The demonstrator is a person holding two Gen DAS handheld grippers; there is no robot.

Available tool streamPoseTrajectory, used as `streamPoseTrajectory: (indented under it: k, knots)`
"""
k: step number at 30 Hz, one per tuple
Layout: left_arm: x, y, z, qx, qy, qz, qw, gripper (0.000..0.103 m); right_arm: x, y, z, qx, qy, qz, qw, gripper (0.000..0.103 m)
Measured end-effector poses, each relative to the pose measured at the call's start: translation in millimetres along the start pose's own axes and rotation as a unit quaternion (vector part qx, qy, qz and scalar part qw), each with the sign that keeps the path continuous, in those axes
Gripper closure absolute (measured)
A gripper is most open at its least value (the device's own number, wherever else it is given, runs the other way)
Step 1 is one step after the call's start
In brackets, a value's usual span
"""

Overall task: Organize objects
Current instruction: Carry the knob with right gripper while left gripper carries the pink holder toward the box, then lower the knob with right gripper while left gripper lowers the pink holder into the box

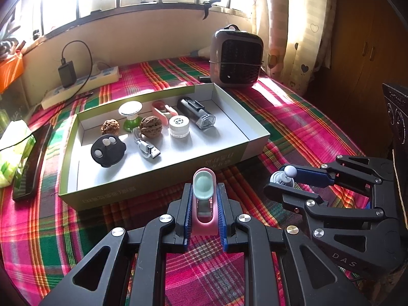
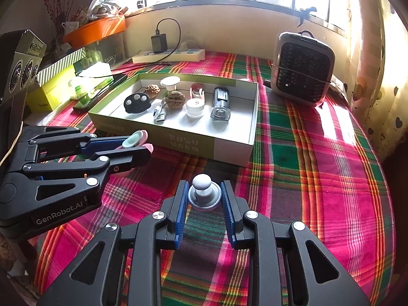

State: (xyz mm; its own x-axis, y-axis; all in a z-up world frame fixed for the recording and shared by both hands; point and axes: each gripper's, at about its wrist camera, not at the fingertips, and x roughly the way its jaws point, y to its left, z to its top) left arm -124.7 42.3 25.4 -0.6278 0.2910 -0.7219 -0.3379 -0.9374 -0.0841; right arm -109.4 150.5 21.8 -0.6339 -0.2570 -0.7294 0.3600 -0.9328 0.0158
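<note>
My left gripper (image 1: 204, 193) is shut on a pink clip with a mint pad (image 1: 203, 191), just in front of the open cardboard box (image 1: 163, 178); it also shows in the right wrist view (image 2: 137, 142). My right gripper (image 2: 204, 191) is shut on a grey round stand with a white ball top (image 2: 202, 191), low over the plaid cloth, in front of the box (image 2: 229, 148); it also shows in the left wrist view (image 1: 283, 178). The box holds two walnuts (image 1: 151, 126), a USB cable (image 1: 148, 149), a white jar (image 1: 179, 126), a black disc (image 1: 108, 150) and several other small items.
A small heater (image 1: 236, 56) stands behind the box at the right. A power strip with a charger (image 1: 81, 81) lies along the back wall. A black phone (image 1: 32, 163) and tissue pack (image 1: 12, 150) lie left of the box. Curtains hang at the right.
</note>
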Motion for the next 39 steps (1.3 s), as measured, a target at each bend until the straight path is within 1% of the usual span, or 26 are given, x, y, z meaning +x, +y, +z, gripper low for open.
streamPoseTrajectory:
  k: [11, 21, 33, 39]
  knots:
    - [-10, 15, 9, -0.014, -0.018, 0.012, 0.9997, 0.087, -1, 3, 15, 0.004, -0.014, 0.004, 1.0, 0.076]
    - [-10, 29, 20, -0.024, -0.026, 0.021, 0.9991, 0.087, 4, 6, 32, -0.001, -0.023, 0.008, 1.0, 0.076]
    - [-2, 55, 29, -0.044, -0.027, 0.039, 0.9979, 0.087, 18, -1, 52, 0.006, -0.025, 0.007, 1.0, 0.076]
    - [5, 70, 32, -0.061, -0.022, 0.049, 0.9967, 0.087, 31, -3, 61, 0.008, -0.018, 0.01, 1.0, 0.076]
